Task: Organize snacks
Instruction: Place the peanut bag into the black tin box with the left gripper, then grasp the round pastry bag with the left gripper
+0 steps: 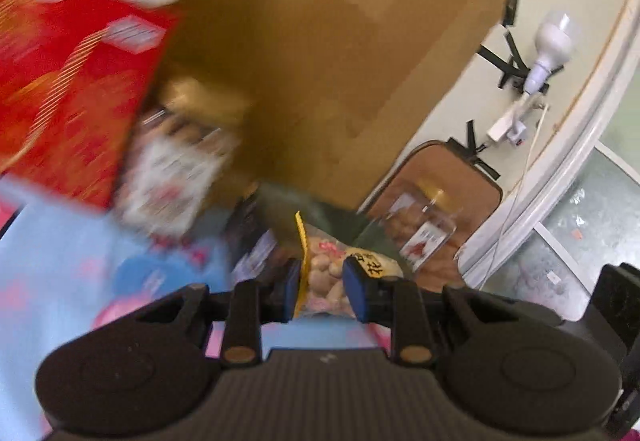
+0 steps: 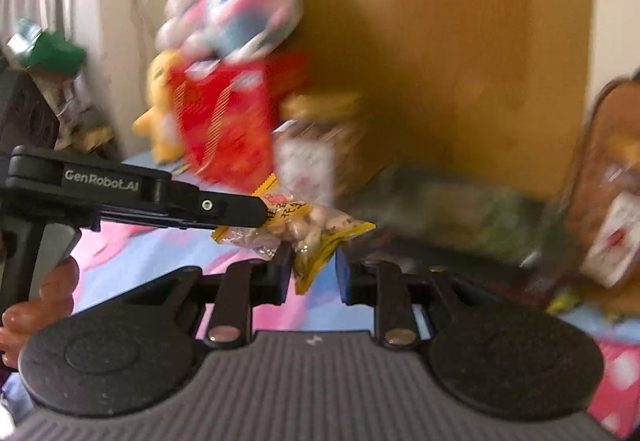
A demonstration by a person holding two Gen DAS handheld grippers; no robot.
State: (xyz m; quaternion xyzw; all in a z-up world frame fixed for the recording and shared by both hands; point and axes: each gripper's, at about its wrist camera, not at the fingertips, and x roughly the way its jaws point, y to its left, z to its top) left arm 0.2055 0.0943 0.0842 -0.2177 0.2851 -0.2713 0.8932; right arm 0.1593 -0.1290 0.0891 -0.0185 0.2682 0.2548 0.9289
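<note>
A clear peanut bag (image 1: 322, 273) with yellow edges sits between the blue pads of my left gripper (image 1: 324, 289), which is shut on it. In the right wrist view the same peanut bag (image 2: 316, 227) hangs in the air between both tools. My left gripper (image 2: 260, 213) comes in from the left and pinches its left end. My right gripper (image 2: 312, 275) is closed on the crumpled yellow right end, which fills nearly the whole gap between its pads. A hand (image 2: 40, 305) grips the left tool's handle. Both views are blurred by motion.
A tall cardboard box (image 1: 320, 41) stands close behind. A red snack pack (image 1: 72, 81) and a gold-lidded jar (image 2: 320, 145) are at its left. A clear jar (image 1: 424, 229) lies in a brown case (image 1: 472, 181) to the right. Below is a blue and pink cloth (image 1: 60, 261).
</note>
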